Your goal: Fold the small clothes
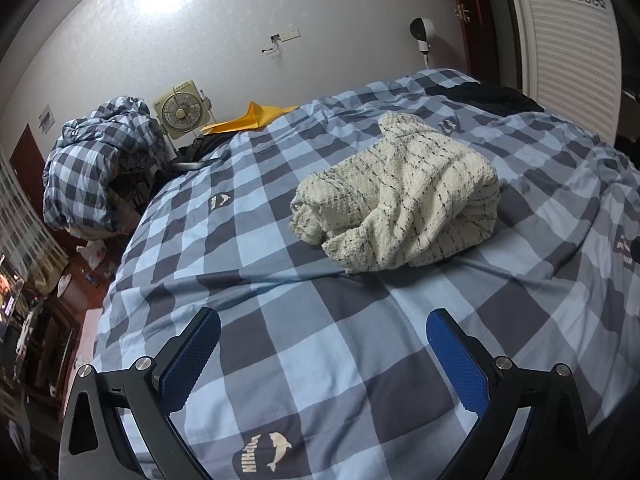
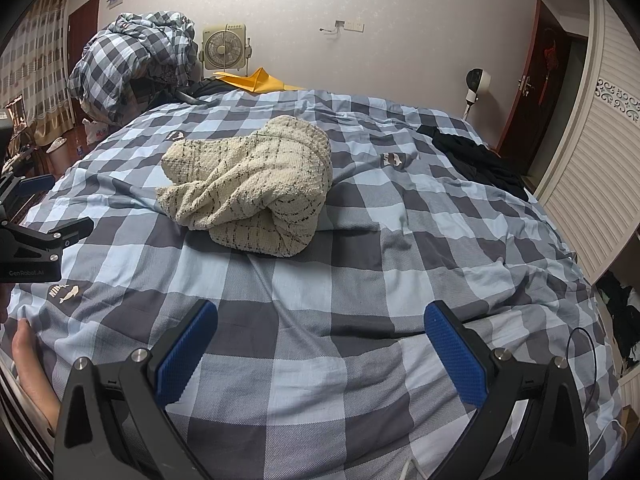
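A cream knitted garment with thin dark lines [image 1: 400, 196] lies crumpled in a heap on the blue and grey checked bedspread [image 1: 304, 344]. It also shows in the right wrist view [image 2: 256, 184]. My left gripper [image 1: 324, 332] is open and empty, held over the bedspread a little short of the garment. My right gripper [image 2: 320, 324] is open and empty too, over the bedspread in front of the garment. The left gripper's body shows at the left edge of the right wrist view [image 2: 36, 240].
A dark garment [image 2: 480, 160] lies at the bed's far right. A bundled checked quilt [image 2: 136, 60], a small fan [image 2: 224, 46] and a yellow item [image 2: 256, 78] stand beyond the far edge. A louvred wardrobe door [image 2: 592, 168] is on the right.
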Tool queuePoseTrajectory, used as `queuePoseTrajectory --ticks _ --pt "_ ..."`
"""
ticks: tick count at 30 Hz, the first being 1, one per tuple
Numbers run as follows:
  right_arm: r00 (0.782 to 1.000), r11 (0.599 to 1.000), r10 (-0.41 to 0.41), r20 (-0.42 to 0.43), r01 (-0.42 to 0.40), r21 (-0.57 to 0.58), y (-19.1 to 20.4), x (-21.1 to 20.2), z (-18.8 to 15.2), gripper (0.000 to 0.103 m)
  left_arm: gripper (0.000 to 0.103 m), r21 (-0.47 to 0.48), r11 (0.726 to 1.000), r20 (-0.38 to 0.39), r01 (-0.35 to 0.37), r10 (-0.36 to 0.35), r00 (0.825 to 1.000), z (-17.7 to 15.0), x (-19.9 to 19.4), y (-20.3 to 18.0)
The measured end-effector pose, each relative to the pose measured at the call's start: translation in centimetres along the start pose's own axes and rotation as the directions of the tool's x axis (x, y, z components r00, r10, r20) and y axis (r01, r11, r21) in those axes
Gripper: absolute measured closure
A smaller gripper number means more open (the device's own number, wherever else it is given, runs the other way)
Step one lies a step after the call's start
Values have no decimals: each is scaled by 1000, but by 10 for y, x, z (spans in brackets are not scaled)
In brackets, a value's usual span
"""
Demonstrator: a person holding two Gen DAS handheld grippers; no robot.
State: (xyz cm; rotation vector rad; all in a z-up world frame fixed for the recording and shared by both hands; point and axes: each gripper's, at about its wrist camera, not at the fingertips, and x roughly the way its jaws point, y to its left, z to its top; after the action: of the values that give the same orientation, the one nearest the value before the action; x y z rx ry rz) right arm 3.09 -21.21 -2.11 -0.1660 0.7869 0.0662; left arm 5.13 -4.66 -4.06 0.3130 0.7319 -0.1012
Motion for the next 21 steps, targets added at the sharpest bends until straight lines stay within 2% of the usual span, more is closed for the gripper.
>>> queuePoseTrajectory --ticks 21 --pt "1000 1000 1 0 -1 0 0 0 0 2 0 -1 1000 -10 2 -2 1000 -7 2 0"
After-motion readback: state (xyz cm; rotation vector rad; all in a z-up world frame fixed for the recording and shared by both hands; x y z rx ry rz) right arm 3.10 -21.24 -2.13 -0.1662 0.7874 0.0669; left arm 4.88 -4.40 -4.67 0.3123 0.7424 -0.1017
